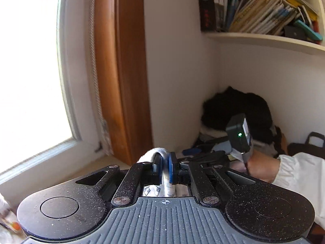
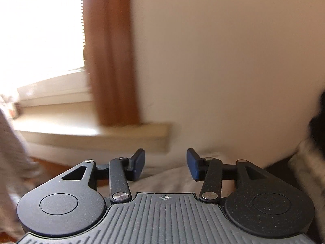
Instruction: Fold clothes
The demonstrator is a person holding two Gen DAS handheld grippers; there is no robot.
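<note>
My left gripper (image 1: 165,167) is shut on a white patterned garment (image 1: 154,152); a fold of the cloth pokes up between the blue pads and more hangs below (image 1: 156,191). It is held up in the air, facing a room corner. My right gripper (image 2: 166,163) is open and empty, its blue pads (image 2: 140,162) wide apart above pale cloth (image 2: 172,181). The right gripper's body with a green light (image 1: 239,135) and the person's hand (image 1: 262,168) show at the right of the left wrist view. The right wrist view is blurred.
A bright window (image 1: 30,71) with an orange curtain (image 1: 119,71) is on the left, with a sill (image 2: 91,130) below. A wall shelf with books (image 1: 264,16) hangs top right. A black garment pile (image 1: 237,109) lies in the corner. A dark bag (image 1: 310,144) sits far right.
</note>
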